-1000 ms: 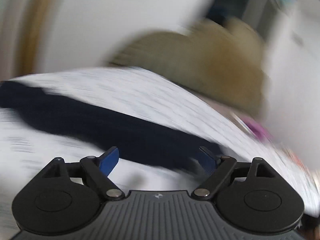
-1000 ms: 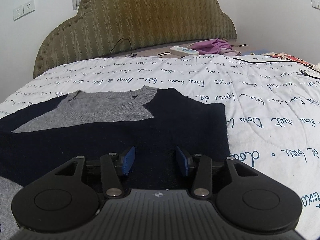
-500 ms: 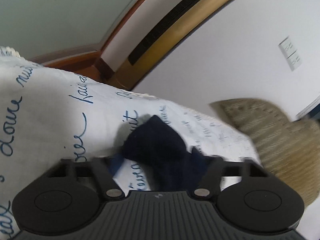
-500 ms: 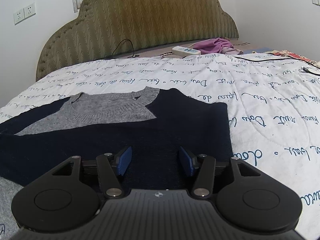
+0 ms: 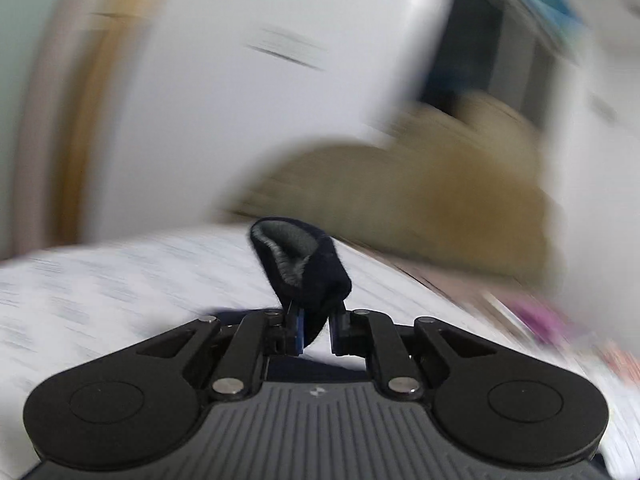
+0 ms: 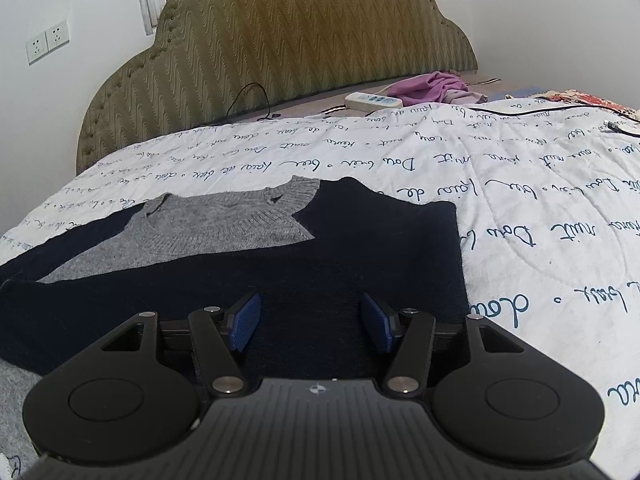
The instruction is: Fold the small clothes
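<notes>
A small navy and grey knit sweater (image 6: 280, 264) lies flat on the white quilt (image 6: 520, 200), grey collar toward the headboard, one navy sleeve folded across the body. My right gripper (image 6: 310, 322) is open and empty, low over the sweater's navy front. My left gripper (image 5: 314, 330) is shut on the navy sleeve cuff (image 5: 304, 268), which stands up between the fingers and shows its grey inside. The left wrist view is blurred by motion.
An olive padded headboard (image 6: 300, 40) stands behind the bed. A white power strip (image 6: 372, 101), a purple cloth (image 6: 432, 88) and black cables (image 6: 560, 110) lie at the far right of the bed. Wall sockets (image 6: 46, 42) are at the left.
My left gripper has closed on the sleeve cuff, lifted it and swung toward the headboard. My right gripper has opened a little wider and barely moved.
</notes>
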Motion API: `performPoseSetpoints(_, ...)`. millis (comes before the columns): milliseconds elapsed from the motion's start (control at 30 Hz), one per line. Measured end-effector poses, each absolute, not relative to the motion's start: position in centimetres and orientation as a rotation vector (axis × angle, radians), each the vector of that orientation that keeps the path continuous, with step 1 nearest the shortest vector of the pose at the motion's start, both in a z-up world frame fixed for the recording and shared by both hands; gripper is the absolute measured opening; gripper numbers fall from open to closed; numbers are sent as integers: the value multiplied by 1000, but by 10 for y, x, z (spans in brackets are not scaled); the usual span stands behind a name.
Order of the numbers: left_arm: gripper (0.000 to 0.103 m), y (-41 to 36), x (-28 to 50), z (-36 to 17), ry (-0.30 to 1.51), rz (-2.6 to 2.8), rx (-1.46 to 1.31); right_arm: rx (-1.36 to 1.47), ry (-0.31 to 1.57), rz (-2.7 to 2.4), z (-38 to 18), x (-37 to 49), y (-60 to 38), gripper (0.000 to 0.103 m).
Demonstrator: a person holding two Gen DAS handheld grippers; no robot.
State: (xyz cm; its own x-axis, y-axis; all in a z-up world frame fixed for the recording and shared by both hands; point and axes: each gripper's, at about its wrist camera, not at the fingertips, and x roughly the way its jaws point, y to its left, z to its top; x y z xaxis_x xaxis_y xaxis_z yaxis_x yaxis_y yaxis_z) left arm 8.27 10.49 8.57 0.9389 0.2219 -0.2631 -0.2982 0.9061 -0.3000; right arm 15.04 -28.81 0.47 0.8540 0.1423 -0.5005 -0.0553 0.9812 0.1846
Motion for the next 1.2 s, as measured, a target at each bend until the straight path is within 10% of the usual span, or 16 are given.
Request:
performPoseSetpoints(233,25,-48,133,17,768,-253,-61,228,531,123,3,150,-298,60)
performPoseSetpoints(333,71,-42,116,27,732,-339,-95,232,531,125,3,150,-298,60)
performPoseSetpoints(533,92,19,71,52,396,-206,-345,256,528,136,3,150,-301,60)
performPoseSetpoints(1200,97,129,69,7,373,68,-945,267,744,433,25,172,-191,87)
